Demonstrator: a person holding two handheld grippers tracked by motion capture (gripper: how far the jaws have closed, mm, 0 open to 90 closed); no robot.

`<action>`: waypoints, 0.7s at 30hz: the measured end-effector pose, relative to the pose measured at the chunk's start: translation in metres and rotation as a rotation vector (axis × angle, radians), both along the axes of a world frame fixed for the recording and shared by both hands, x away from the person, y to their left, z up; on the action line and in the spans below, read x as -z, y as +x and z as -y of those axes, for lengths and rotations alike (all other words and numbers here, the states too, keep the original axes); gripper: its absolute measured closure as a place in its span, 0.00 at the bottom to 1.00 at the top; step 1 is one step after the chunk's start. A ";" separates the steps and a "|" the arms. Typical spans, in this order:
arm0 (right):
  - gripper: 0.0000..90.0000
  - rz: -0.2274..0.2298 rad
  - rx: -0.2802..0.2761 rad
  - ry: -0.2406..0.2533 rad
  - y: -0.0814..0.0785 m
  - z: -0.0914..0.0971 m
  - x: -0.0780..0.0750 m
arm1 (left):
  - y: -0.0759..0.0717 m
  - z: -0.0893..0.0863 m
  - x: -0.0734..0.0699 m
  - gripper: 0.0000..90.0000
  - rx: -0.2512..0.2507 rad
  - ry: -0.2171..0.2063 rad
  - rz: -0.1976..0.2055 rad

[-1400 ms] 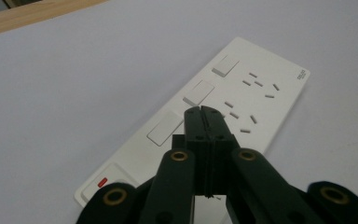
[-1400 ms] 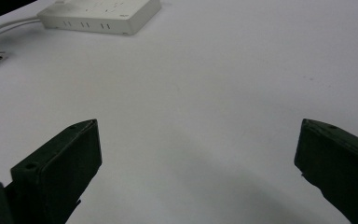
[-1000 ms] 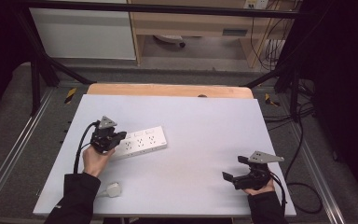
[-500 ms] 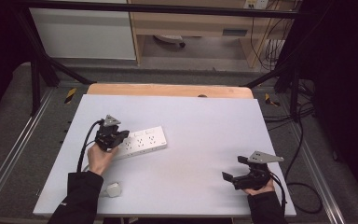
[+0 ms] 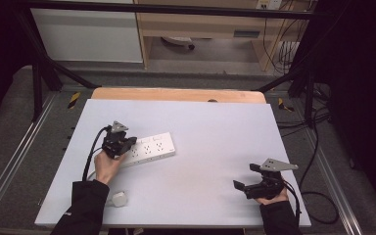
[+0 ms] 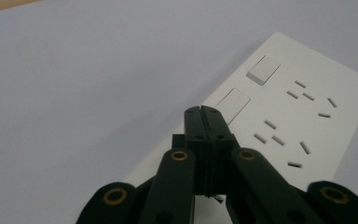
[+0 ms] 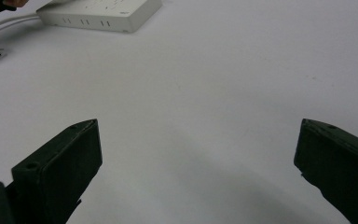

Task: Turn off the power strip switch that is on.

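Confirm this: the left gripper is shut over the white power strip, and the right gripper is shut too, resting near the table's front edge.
Not quite. The right gripper is open: the right gripper view shows its jaws spread wide apart over the table. The rest holds: the left gripper is shut over the white power strip.

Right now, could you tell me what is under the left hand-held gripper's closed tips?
The left hand-held gripper, jaws shut, sits over the white power strip near its rocker switches. The gripper hides the strip's near end, and whether the tips touch it is unclear.

Black sleeves [image 5: 85,205]; each black hand-held gripper [image 5: 119,143] carries brass-ringed screws and a grey plate
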State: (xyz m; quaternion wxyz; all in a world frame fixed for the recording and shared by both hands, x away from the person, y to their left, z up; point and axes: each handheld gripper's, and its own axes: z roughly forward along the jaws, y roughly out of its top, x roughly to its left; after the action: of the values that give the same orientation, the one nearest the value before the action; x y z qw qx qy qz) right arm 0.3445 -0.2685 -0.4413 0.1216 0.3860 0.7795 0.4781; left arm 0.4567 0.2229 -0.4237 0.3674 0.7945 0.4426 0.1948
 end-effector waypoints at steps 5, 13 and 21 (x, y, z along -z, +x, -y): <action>0.02 0.001 -0.001 0.001 0.000 0.000 0.000 | 0.001 0.003 0.003 1.00 -0.002 0.012 -0.007; 0.02 -0.003 0.000 0.000 0.000 -0.001 0.000 | 0.001 0.003 0.004 1.00 -0.001 0.008 0.002; 0.02 0.000 0.000 -0.001 0.000 0.000 0.000 | 0.001 0.004 0.005 1.00 -0.007 0.006 0.008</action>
State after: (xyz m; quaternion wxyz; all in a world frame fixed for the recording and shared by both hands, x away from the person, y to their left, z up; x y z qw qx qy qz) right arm 0.3446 -0.2684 -0.4416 0.1217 0.3860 0.7798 0.4776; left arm 0.4575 0.2194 -0.4283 0.3660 0.7932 0.4433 0.2009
